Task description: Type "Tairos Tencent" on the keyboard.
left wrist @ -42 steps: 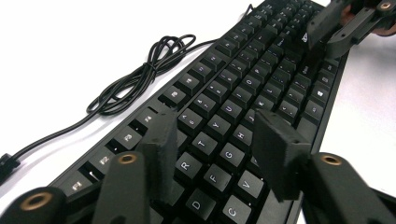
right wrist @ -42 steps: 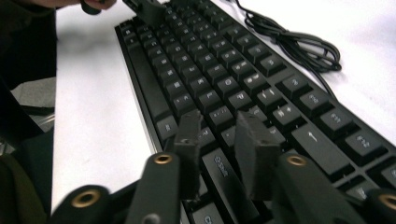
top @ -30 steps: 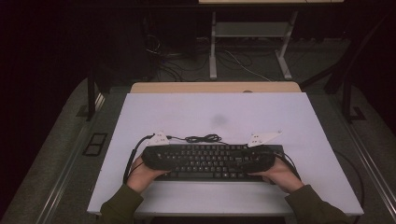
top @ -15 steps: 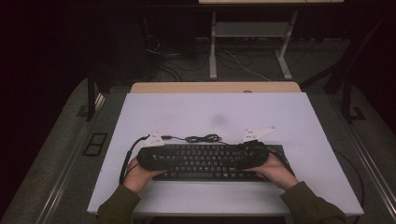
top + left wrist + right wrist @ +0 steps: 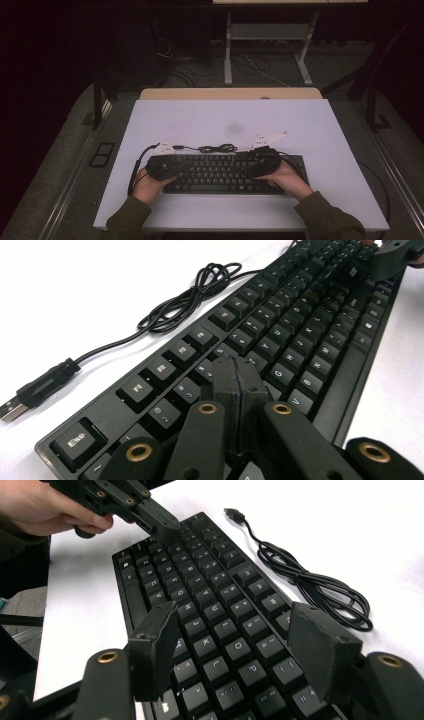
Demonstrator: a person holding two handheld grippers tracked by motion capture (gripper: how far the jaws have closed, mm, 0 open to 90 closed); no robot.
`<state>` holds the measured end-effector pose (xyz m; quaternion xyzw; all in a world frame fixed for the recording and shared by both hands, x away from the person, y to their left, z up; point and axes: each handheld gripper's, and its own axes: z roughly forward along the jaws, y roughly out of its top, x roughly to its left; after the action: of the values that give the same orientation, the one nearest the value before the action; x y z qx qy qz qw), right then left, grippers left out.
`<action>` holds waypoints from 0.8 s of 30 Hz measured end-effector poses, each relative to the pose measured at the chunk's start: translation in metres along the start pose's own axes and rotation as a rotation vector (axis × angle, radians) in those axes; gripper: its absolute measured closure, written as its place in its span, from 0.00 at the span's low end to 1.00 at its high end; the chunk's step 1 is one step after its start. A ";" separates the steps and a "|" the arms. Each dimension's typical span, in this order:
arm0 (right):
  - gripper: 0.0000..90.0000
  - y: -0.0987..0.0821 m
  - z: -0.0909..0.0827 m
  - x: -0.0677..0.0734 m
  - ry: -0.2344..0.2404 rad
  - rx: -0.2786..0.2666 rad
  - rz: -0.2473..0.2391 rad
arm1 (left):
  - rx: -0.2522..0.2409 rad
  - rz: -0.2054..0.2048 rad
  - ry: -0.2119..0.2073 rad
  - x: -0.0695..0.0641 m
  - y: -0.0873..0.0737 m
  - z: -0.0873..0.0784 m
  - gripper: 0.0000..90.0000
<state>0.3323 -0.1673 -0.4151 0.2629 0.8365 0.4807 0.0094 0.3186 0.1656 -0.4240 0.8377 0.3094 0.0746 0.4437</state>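
Note:
A black keyboard [image 5: 220,175] lies flat on the white table [image 5: 230,120], near its front edge. Its black cable [image 5: 190,300] lies coiled behind it and ends in a USB plug [image 5: 30,395]. My left gripper [image 5: 235,372] hangs over the keys at the keyboard's left end. Its jaws have just closed flat against each other with nothing between them. My right gripper [image 5: 235,625] hovers above the right half of the keyboard. Its jaws have just been opening and stand wide, with keys under the gap and nothing gripped. The left gripper [image 5: 162,525] points down at the far keys in the right gripper view.
The table's rear half is bare white surface apart from the cable [image 5: 216,148]. A wooden strip [image 5: 230,93] borders the table's far edge. Behind it stand a metal desk frame [image 5: 267,50] and loose floor cables in the dark.
My right hand and gripper have slid left from the keyboard's right end to above its keys. The left hand has barely moved. The keyboard lies where it was.

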 end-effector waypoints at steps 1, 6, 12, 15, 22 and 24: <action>0.40 0.001 0.001 0.001 0.002 0.000 0.002 | 0.002 0.001 0.001 0.000 0.000 0.001 0.99; 0.40 0.000 0.004 0.002 0.007 0.004 -0.005 | 0.015 0.005 0.006 0.001 -0.001 0.006 0.99; 0.40 0.000 0.004 0.001 0.006 0.007 -0.001 | 0.031 0.012 0.005 0.002 0.000 0.012 0.99; 0.40 0.000 0.004 0.001 0.005 0.006 -0.002 | 0.035 0.012 0.005 0.002 -0.001 0.013 0.99; 0.40 0.000 0.003 0.001 0.002 0.002 -0.004 | 0.046 0.015 0.005 0.003 -0.001 0.016 0.99; 0.40 0.000 0.003 0.001 0.001 0.003 -0.005 | 0.050 0.017 0.007 0.002 -0.001 0.017 0.99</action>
<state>0.3327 -0.1646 -0.4164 0.2605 0.8378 0.4797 0.0096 0.3269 0.1555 -0.4350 0.8509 0.3055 0.0734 0.4210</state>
